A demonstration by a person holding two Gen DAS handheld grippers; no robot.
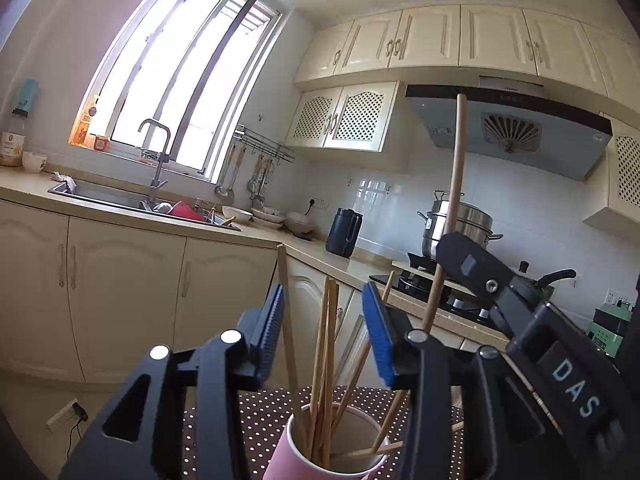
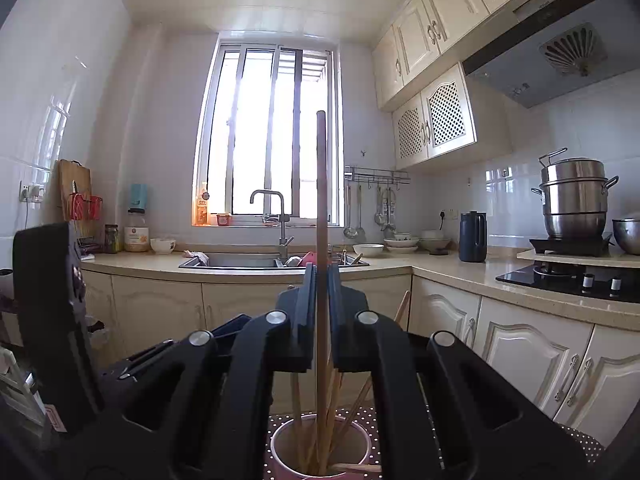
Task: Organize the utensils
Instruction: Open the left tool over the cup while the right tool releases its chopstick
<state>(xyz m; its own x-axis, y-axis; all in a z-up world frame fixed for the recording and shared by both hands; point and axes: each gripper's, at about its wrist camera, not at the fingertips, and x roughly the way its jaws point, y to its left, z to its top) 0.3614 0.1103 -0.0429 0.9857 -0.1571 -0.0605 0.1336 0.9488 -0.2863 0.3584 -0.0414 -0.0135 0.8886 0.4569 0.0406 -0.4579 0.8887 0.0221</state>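
A pink cup (image 1: 296, 446) stands on a dark polka-dot cloth (image 1: 256, 412) and holds several wooden chopsticks (image 1: 324, 364). My left gripper (image 1: 324, 336) is open above the cup, with its blue pads either side of the chopsticks. My right gripper (image 2: 321, 300) is shut on a long wooden stick (image 2: 321, 200), held upright with its lower end down in the cup (image 2: 280, 446). The right gripper (image 1: 472, 258) and its stick (image 1: 458, 168) also show at the right of the left wrist view.
A kitchen counter (image 2: 448, 270) runs around the corner with a sink (image 2: 240, 260), bowls (image 2: 368, 249), a dark kettle (image 2: 473, 236), and a steel steamer pot (image 2: 574, 196) on the stove. Cabinets stand below and above.
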